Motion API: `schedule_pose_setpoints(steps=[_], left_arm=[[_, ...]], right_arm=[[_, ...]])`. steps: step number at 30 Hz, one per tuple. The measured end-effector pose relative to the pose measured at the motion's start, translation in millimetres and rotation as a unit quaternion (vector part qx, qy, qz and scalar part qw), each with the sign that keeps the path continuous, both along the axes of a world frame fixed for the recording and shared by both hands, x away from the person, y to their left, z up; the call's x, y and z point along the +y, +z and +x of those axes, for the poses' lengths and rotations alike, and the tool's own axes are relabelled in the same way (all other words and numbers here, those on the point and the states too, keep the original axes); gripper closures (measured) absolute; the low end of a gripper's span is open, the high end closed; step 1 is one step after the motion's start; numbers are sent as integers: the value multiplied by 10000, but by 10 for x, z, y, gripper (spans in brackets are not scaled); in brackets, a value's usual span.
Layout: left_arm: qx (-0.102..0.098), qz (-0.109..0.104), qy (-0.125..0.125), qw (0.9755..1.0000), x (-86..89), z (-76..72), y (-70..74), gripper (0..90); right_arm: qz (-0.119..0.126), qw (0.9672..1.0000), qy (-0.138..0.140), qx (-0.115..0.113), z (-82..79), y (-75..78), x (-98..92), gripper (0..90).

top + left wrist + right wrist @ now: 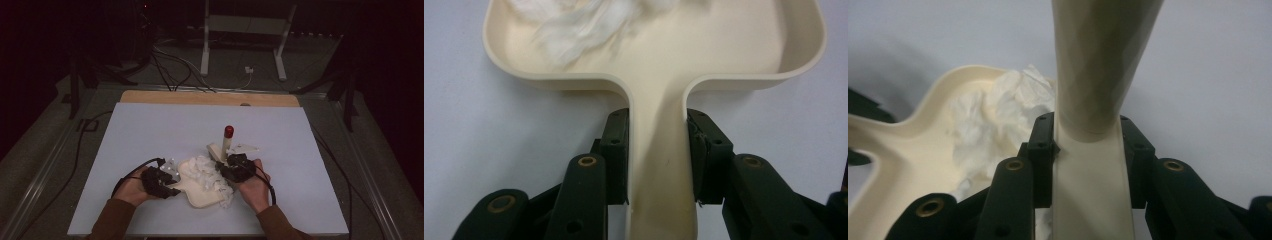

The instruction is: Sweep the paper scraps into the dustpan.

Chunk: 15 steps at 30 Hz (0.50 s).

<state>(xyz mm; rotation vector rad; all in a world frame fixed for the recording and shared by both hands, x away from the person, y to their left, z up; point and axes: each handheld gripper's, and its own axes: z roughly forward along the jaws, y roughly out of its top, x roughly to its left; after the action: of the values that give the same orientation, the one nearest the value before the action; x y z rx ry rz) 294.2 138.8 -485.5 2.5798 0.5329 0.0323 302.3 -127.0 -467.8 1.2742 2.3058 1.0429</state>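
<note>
Cream plastic dustpan (200, 192) lies on the tabletop (150, 130), its handle clamped in the left gripper (656, 150), while the right gripper (1087, 150), holding a cream brush handle (1098, 65), sweeps white paper scraps (207, 172) in; next, brush the remaining scraps inward.

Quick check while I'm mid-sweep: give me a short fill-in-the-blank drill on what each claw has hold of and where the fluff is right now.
1. The left claw is shut on the ____ of the cream dustpan.
2. The white fluff lies ____ the dustpan's tray.
3. The right claw is shut on a cream ____.
4. In the high view, the upright stick behind the right claw has a ____ tip.

Missing words: handle; inside; brush handle; red
</note>
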Motion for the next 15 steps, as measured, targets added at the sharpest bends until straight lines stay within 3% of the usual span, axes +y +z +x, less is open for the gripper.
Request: schedule_pose_setpoints(steps=[7, 15], left_arm=[[-18, 12, 44, 10000, 36, -5, 12, 668], [-27, -2, 69, 10000, 50, -3, 10, 668]], right_arm=[[-60, 9992, 384, -39, -65, 19, 250, 670], [-31, 9972, 745, -28, -125, 84, 407, 671]])
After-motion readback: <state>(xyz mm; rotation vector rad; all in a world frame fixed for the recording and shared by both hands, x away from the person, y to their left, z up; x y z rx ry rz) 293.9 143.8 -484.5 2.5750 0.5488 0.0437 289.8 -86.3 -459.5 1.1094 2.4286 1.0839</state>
